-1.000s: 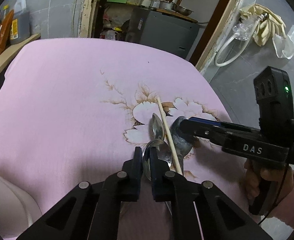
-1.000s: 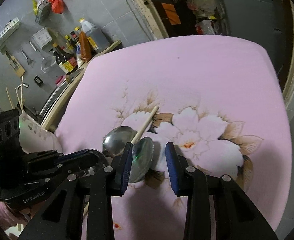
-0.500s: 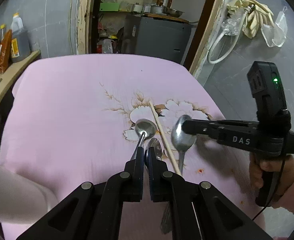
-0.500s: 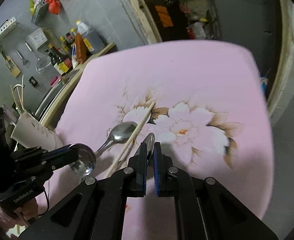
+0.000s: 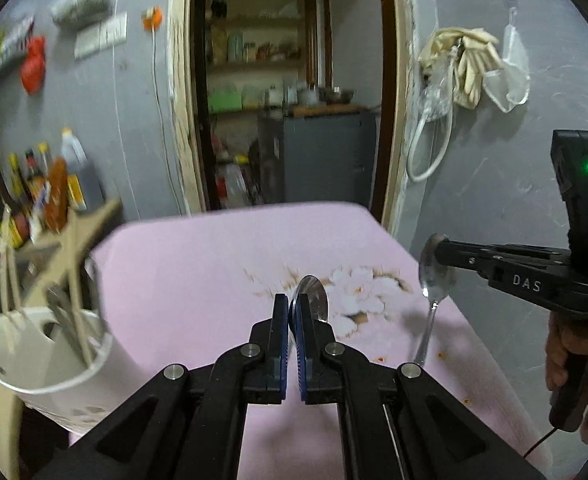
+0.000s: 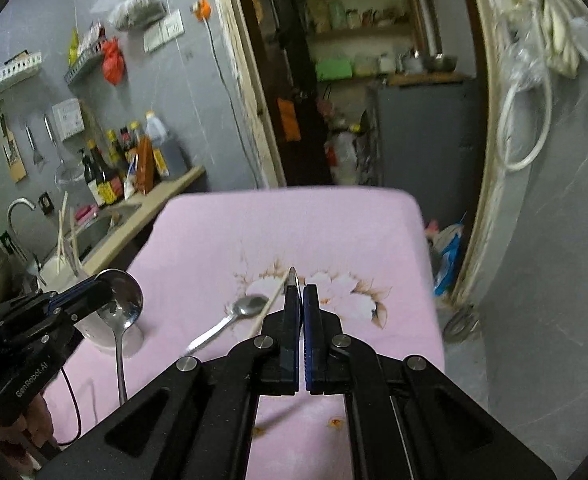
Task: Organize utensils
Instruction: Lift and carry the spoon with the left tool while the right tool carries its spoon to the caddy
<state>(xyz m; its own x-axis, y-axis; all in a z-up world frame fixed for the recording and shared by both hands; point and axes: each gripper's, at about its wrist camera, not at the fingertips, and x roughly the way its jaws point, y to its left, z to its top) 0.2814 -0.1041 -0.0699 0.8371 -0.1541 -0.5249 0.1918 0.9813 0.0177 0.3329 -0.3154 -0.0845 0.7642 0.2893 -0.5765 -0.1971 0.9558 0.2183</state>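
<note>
My left gripper (image 5: pixel 292 304) is shut on a steel spoon (image 5: pixel 311 300) and holds it above the pink flowered cloth (image 5: pixel 198 272). The same spoon (image 6: pixel 120 300) hangs handle-down from the left gripper (image 6: pixel 102 284) in the right wrist view. My right gripper (image 6: pixel 301 294) is shut on a second spoon (image 6: pixel 292 274), seen edge-on between its fingers. From the left wrist view that spoon (image 5: pixel 433 276) dangles from the right gripper (image 5: pixel 439 250). A third spoon (image 6: pixel 246 308) and a wooden chopstick (image 6: pixel 272 302) lie on the cloth.
A white utensil holder (image 5: pixel 46 360) with chopsticks and other utensils stands at the cloth's left edge. Behind it a counter carries sauce bottles (image 6: pixel 106 176) and a sink (image 6: pixel 102 224). An open doorway (image 5: pixel 290 120) lies beyond the table; a grey wall (image 5: pixel 493 200) runs along the right.
The right gripper closed on a spoon. Both grippers then rose off the cloth, each carrying a spoon, and tilted up so the room now shows.
</note>
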